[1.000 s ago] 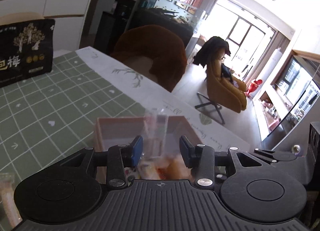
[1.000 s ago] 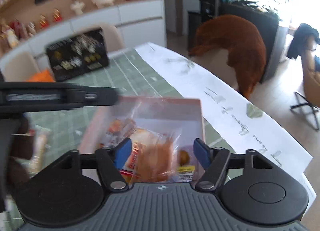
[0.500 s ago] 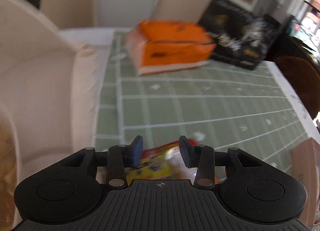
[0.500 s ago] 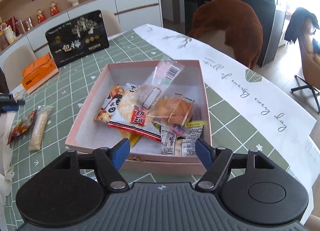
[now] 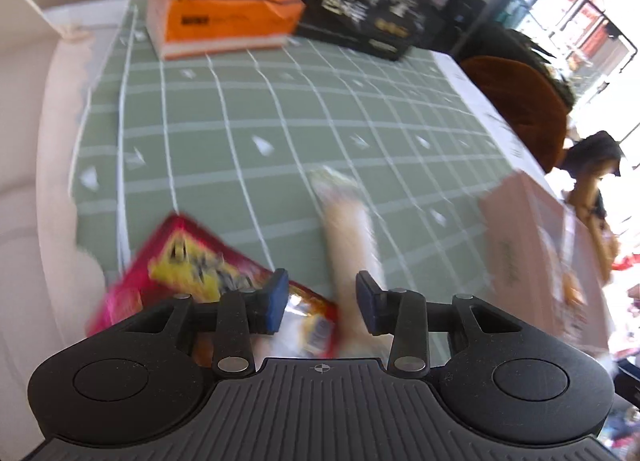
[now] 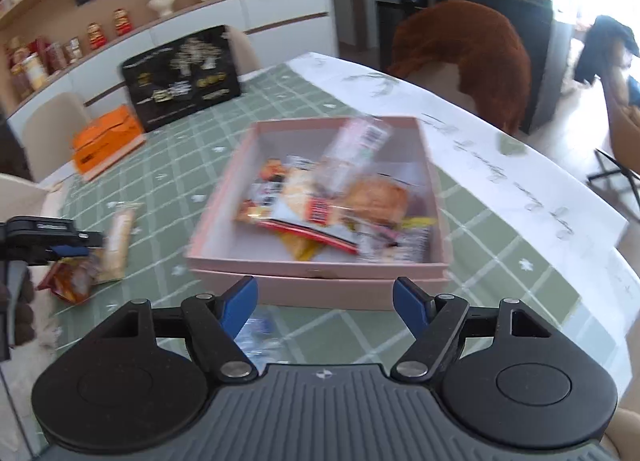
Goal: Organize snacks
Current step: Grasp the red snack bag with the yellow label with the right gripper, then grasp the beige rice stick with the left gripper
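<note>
On the green checked tablecloth [image 6: 168,165] we see a pink box [image 6: 320,277] full of snacks, our right gripper [image 6: 325,303] wide apart with nothing in it, and our left gripper [image 5: 322,301], just closing a bit, loose over a red packet [image 5: 192,261] and a pale bar [image 5: 348,221].

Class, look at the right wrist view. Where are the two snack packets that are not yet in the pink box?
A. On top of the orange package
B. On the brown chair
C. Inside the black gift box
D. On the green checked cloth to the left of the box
D: the red snack packet and the long pale snack packet lie on the green cloth left of the pink box.
</note>
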`<state>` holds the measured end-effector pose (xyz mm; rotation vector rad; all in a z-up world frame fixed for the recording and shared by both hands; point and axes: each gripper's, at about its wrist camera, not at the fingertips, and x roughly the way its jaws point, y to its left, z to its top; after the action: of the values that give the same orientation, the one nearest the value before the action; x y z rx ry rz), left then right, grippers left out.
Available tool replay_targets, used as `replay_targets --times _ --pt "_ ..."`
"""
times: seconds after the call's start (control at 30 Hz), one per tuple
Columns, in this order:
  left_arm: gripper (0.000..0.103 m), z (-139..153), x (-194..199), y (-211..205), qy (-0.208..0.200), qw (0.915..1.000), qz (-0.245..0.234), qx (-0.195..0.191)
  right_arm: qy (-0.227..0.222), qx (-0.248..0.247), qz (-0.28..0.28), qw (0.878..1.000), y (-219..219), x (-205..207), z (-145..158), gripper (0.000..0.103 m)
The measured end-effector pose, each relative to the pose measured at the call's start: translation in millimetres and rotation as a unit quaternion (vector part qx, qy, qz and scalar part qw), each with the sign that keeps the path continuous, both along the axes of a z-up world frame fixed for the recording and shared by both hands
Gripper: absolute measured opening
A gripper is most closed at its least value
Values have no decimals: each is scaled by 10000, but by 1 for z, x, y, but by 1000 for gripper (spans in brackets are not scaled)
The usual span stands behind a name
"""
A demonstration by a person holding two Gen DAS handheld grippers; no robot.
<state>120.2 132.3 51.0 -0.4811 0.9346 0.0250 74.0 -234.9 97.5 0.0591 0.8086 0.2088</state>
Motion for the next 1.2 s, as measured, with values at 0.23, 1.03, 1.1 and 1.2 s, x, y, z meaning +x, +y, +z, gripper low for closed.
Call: replay_targets --times 0.23,1.03,1.1,1.2 --pt "41 11 -79 -48 -218 9973 -275 641 -71 199 942 9953 85 23 12 75" --pt "39 -8 -127 -36 76 9955 -758 570 713 -841 4096 9056 336 71 -79 92" --pt "39 -8 -127 -36 84 9951 -782 591 758 -772 3927 9133 326 71 -73 66" --pt "37 -6 -127 -37 86 9952 -803 554 1040 -653 3709 9205 306 75 -65 52"
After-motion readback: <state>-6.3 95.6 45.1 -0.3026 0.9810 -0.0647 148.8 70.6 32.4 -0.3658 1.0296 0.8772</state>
